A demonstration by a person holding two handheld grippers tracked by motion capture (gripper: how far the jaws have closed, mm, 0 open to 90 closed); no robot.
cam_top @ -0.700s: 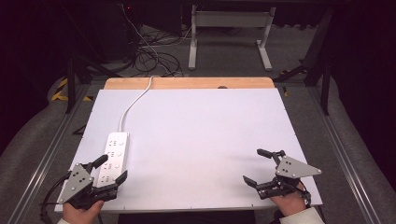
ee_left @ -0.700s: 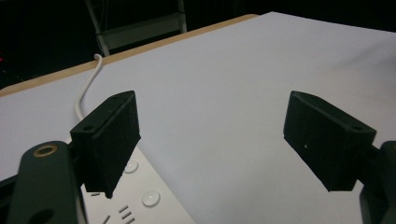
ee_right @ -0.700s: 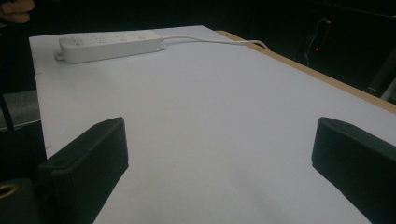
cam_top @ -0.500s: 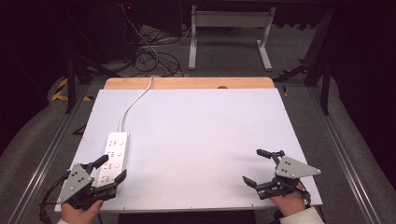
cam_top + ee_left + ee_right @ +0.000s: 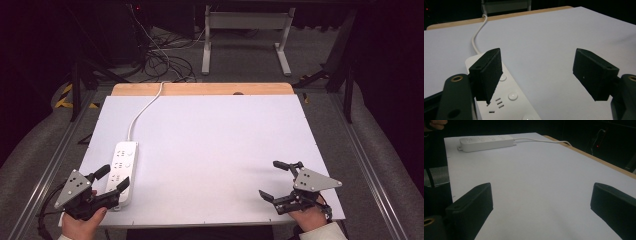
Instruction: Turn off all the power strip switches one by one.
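I held my left hand-held gripper (image 5: 111, 179) at the near left corner of the tabletop (image 5: 215, 150). Its jaws were spread wide and held nothing. The white power strip (image 5: 122, 170) lay just under and in front of them, close to the left edge, and its cord (image 5: 142, 107) ran away to the far side. One jaw hung right over the near end of the strip. My right hand-held gripper (image 5: 278, 180) sat at the near right corner, jaws wide too, with nothing in them. I think I was getting ready to grab the strip. Next I would need to lower the jaws around it. The middle of the tabletop had lots of room.
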